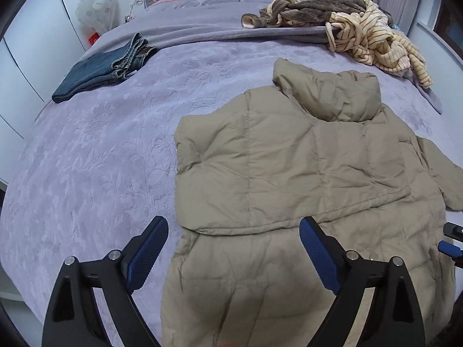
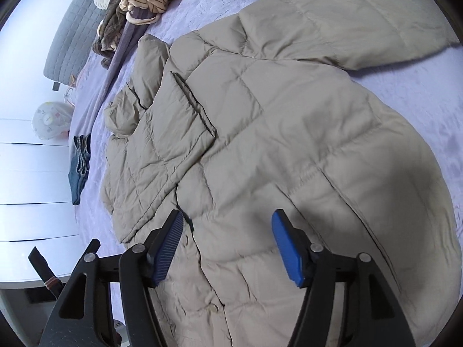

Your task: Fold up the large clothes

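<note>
Both grippers' fingers [image 1: 147,256] [image 2: 169,248] gaped wide, empty; ahead, the jacket [image 1: 289,173] had one sleeve folded, one still outspread.

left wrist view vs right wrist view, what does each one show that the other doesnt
Only the left wrist view shows the left gripper with its jaws apart, and the jacket's hood lying flat toward the pillows.

Only the right wrist view shows the right gripper, also open, the far sleeve stretched out on the bed, and a snap button on the front.

Both show the beige puffer jacket with one side folded over, the folded jeans, the striped clothes pile and the purple bedspread.
</note>
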Tool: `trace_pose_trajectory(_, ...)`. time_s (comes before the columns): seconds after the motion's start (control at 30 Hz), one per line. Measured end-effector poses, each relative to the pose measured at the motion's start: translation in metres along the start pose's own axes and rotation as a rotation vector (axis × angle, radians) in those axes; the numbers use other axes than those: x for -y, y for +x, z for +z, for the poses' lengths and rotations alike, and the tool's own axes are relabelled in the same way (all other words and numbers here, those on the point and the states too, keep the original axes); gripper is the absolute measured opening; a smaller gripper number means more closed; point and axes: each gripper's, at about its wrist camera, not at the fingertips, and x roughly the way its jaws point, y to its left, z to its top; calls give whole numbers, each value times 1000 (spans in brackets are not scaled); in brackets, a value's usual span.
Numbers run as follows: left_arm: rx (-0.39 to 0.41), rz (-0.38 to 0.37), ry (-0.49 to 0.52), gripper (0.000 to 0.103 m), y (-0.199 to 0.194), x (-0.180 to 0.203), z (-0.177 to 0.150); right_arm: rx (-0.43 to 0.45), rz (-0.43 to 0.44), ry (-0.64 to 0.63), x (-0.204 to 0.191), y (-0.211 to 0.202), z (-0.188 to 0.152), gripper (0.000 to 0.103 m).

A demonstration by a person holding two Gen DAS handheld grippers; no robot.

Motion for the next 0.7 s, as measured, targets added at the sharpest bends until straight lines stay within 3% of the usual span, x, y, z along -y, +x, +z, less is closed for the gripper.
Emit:
trace_pose_trajectory(0.1,-42,-28,8,94,-6,18,-8,-2,11,10,10,-8,-5,70)
trace_pose_trajectory(0.17,-60,-34,16,103,-10,34,-12,-2,16,14,20,-14,-7,70)
trace_pose_trajectory(0.23,-72,-36,32,103,-12,54,-16,-1,25,23,29,-19,-5,71)
trace_pose_trajectory(0.3,-83,-36,50,103,-14,76,-19,-3,33,30,39,-25,-2,84)
trace_pose_trajectory(0.7,-128,-44,131,103,-18,190,-27,66,62,76,116,-76,41,87)
